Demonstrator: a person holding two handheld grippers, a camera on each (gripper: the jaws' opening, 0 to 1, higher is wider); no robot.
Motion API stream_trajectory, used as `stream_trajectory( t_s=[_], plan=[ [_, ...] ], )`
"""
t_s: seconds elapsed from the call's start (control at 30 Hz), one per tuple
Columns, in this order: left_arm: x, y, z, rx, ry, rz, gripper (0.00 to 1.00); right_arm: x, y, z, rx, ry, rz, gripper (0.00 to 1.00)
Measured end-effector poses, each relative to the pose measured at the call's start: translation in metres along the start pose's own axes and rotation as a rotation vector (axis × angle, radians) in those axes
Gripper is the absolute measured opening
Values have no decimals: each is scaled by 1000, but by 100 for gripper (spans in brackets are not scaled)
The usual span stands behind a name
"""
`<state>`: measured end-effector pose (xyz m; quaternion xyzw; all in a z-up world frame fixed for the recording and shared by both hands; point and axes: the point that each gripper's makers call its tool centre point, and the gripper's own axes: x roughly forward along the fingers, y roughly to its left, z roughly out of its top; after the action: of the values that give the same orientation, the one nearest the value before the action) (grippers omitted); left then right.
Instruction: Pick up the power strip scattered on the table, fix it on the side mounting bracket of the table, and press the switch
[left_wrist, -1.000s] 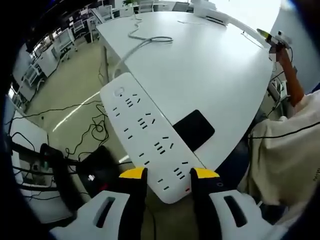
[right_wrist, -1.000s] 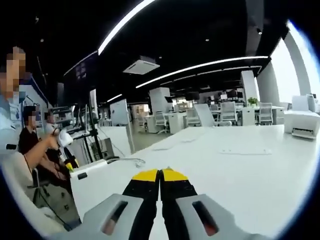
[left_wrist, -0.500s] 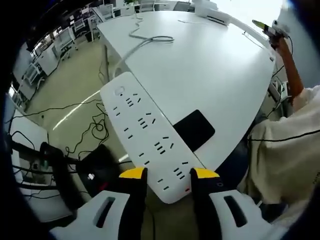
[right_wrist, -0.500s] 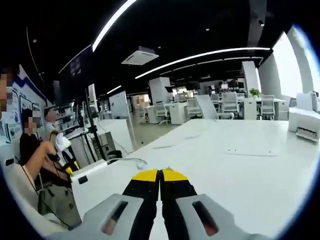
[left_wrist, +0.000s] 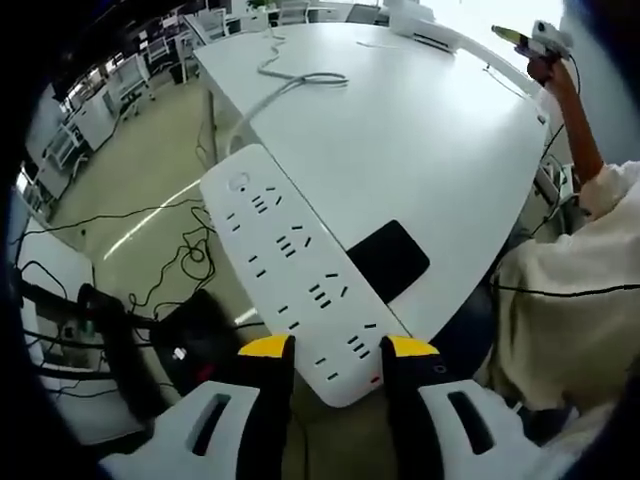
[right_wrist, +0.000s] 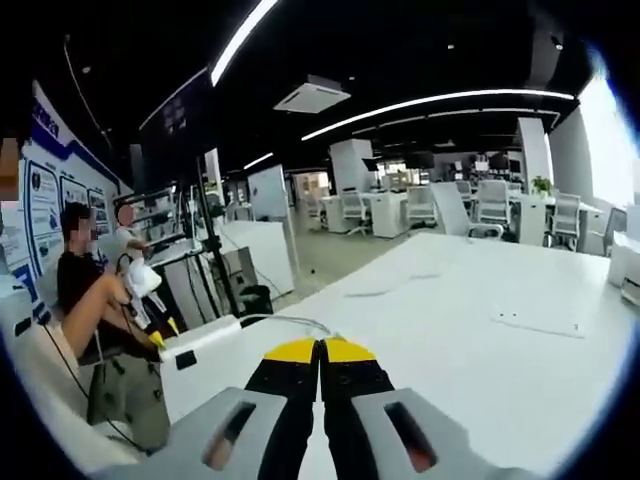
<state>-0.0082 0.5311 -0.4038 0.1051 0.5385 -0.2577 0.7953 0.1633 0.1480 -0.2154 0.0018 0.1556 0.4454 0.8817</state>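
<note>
A: White plastic, long and flat: the strip (left_wrist: 290, 270) runs out past the table (left_wrist: 420, 130) edge, its near end clamped between the yellow-tipped jaws of the left gripper (left_wrist: 337, 350).

B: Where does it sit against the table?

A: In the left gripper view it lies along the table's near edge, over the floor, with cables (left_wrist: 190, 260) on the floor to its left. Its own cord (left_wrist: 285, 85) trails across the tabletop. Just right of the strip a black patch (left_wrist: 388, 258) sits at the table edge.

B: And further right?

A: A person's arm (left_wrist: 570, 110) reaches up along the table's right side.

B: The other one?

A: The right gripper (right_wrist: 320, 352) has its jaws pressed together on nothing, above the tabletop. In the right gripper view the strip (right_wrist: 200, 340) shows at the table's left edge, with seated people (right_wrist: 95, 300) beyond it.
</note>
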Motion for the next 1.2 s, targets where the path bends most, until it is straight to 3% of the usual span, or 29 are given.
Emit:
stream_trajectory(
  t_s=[0.23, 0.63, 1.2],
  plan=[
    [1, -1, 0, 5, 24, 7, 40, 28, 25, 17, -41, 11, 66, 0],
    [1, -1, 0, 1, 9, 9, 40, 54, 57, 44, -121, 53, 143, 0],
    [-1, -4, -1, -1, 36, 14, 40, 96, 108, 72, -230, 110, 249, 0]
  ],
)
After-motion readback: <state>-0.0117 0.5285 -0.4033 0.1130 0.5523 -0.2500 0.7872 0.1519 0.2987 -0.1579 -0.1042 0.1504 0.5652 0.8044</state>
